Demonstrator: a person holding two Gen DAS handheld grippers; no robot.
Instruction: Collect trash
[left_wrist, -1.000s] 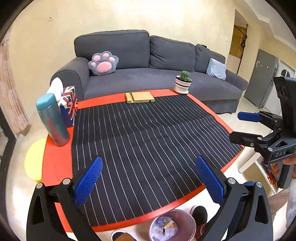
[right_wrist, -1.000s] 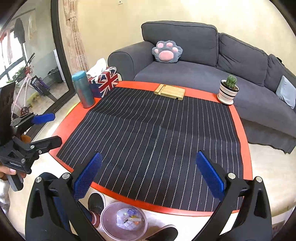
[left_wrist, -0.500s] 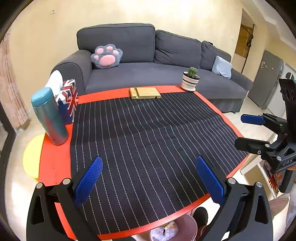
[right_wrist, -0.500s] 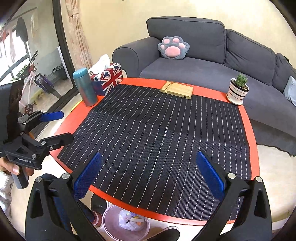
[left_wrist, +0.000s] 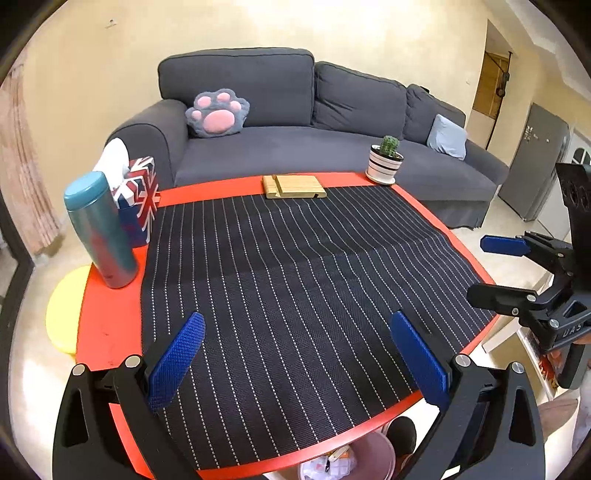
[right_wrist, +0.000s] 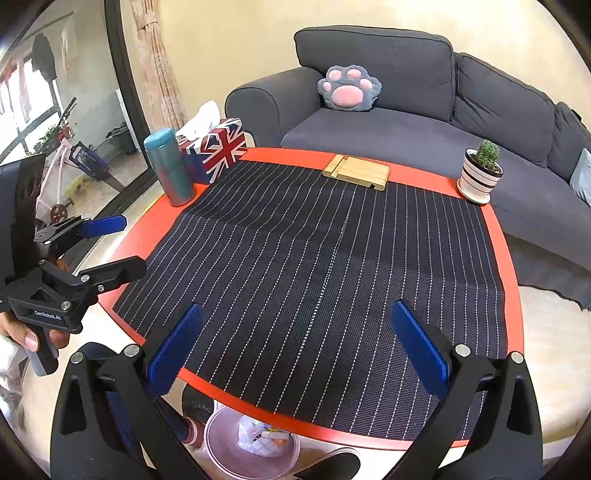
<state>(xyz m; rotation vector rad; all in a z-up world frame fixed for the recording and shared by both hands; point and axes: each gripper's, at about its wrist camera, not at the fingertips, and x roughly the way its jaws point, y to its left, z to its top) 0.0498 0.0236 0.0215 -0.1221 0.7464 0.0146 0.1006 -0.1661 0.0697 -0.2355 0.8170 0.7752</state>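
Note:
A pink see-through bin stands on the floor under the table's near edge, with crumpled white trash inside. In the left wrist view only the rim of the bin shows. No loose trash lies on the black striped mat. My left gripper hangs open over the mat's near part, holding nothing. It also shows from the side as the left gripper, off the table's left rim. My right gripper is open and empty above the near edge. It also appears as the right gripper, beside the table's right rim.
On the red round table stand a teal bottle, a Union Jack tissue box, a wooden stand and a potted cactus. A grey sofa runs behind it. A yellow stool sits low at the left.
Both grippers have moved forward over the table, so the bin has slid toward the bottom of both views. Both stay open and empty.

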